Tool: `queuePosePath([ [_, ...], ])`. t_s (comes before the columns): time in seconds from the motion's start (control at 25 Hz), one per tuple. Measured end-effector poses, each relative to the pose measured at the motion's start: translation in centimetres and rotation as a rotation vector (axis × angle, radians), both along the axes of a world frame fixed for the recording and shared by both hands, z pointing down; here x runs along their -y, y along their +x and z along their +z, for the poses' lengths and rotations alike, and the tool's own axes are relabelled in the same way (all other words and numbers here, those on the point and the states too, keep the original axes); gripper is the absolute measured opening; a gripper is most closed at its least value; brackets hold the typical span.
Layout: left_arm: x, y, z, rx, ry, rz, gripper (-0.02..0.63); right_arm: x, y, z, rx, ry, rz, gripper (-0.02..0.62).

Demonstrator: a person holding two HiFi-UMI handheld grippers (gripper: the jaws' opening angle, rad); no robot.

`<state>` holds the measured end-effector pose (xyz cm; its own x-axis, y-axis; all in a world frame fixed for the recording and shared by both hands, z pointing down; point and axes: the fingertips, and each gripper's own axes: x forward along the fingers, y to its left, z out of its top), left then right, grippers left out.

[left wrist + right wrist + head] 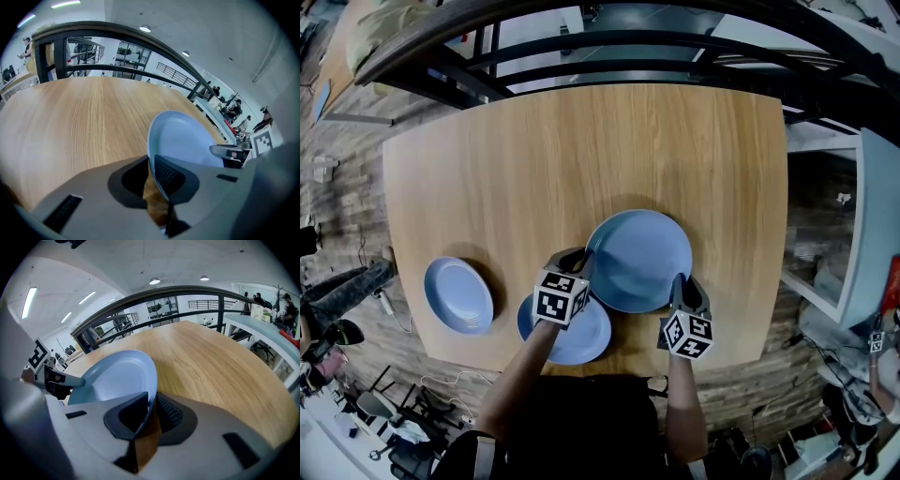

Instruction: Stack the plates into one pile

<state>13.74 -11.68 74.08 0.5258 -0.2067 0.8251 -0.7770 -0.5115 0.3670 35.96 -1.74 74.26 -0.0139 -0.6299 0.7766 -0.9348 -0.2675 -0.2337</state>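
Note:
A large blue plate (637, 261) lies near the table's front middle, held at both sides. My left gripper (579, 260) is shut on its left rim, and in the left gripper view the rim of the plate (187, 140) runs between the jaws of that gripper (152, 174). My right gripper (680, 286) is shut on the right rim; the right gripper view shows the plate (117, 376) edge between the jaws of that gripper (150, 416). A smaller blue plate (581, 336) lies under my left gripper, partly hidden. Another blue plate (459, 294) sits at the front left.
The round wooden table (581, 150) has bare wood behind the plates. A dark metal railing (609, 42) curves past its far edge. The front edge runs close below both grippers. Floor clutter lies off the table to the left and right.

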Motion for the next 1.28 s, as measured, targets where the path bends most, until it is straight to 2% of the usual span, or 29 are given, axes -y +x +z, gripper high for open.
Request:
queuePosePath([
  [0.44, -0.2, 0.5, -0.5, -0.002, 0.020, 0.007, 0.054, -0.2, 0.6, -0.6, -0.008, 0.005, 0.016, 0.066],
  [1.28, -1.5, 2.3, -4.4, -0.063, 0.074, 0.016, 0.049, -2.2, 2.0, -4.4, -0.036, 0.052, 0.050, 0.063],
])
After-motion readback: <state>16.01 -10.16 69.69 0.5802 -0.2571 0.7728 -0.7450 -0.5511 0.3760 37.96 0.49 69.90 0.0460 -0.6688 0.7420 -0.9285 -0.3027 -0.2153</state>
